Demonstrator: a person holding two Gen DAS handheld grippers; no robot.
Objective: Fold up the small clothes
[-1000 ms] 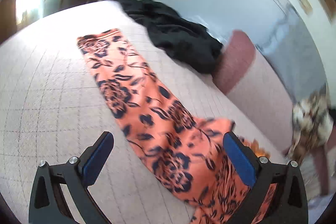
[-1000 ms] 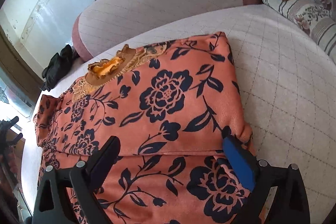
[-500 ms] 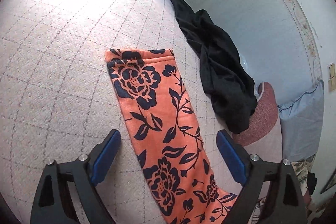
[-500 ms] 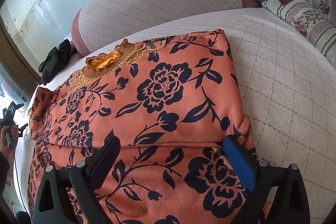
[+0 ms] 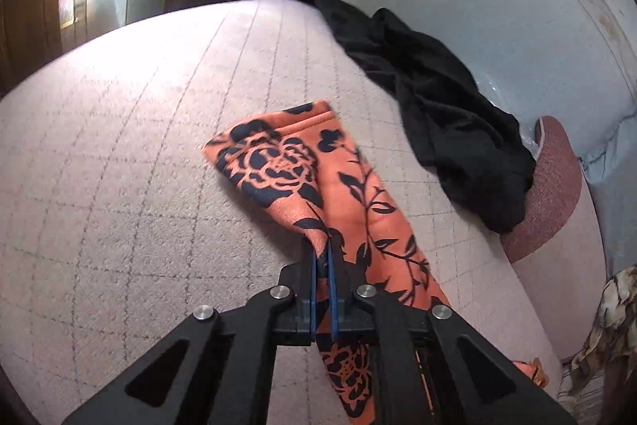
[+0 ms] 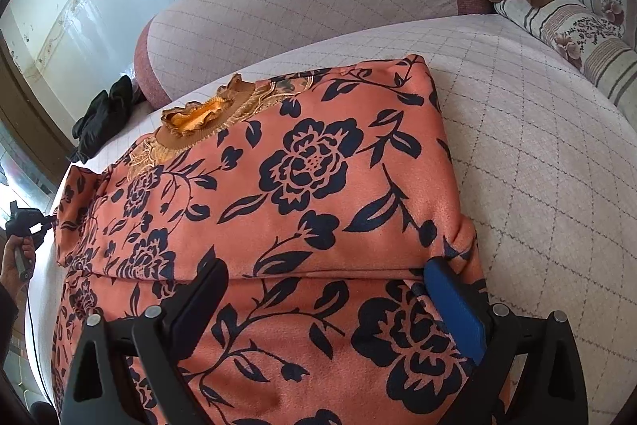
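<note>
On a quilted pink bed [image 5: 119, 186], the orange floral top [image 6: 318, 186] lies spread flat. The left tongs [image 5: 323, 257] pinch its sleeve [image 5: 286, 162] by a thin edge that could slip free. The right tongs [image 6: 330, 309] gape wide over the body; unpinned, it may drag askew.

The right gripper [image 6: 330, 301] hovers with jaws spread wide over the near edge of the orange floral garment [image 6: 302, 186], folded on the quilted bed [image 6: 549, 154]. At far left, a hand [image 6: 18, 261] holds the left gripper [image 6: 49, 222] against the sleeve end.
</note>
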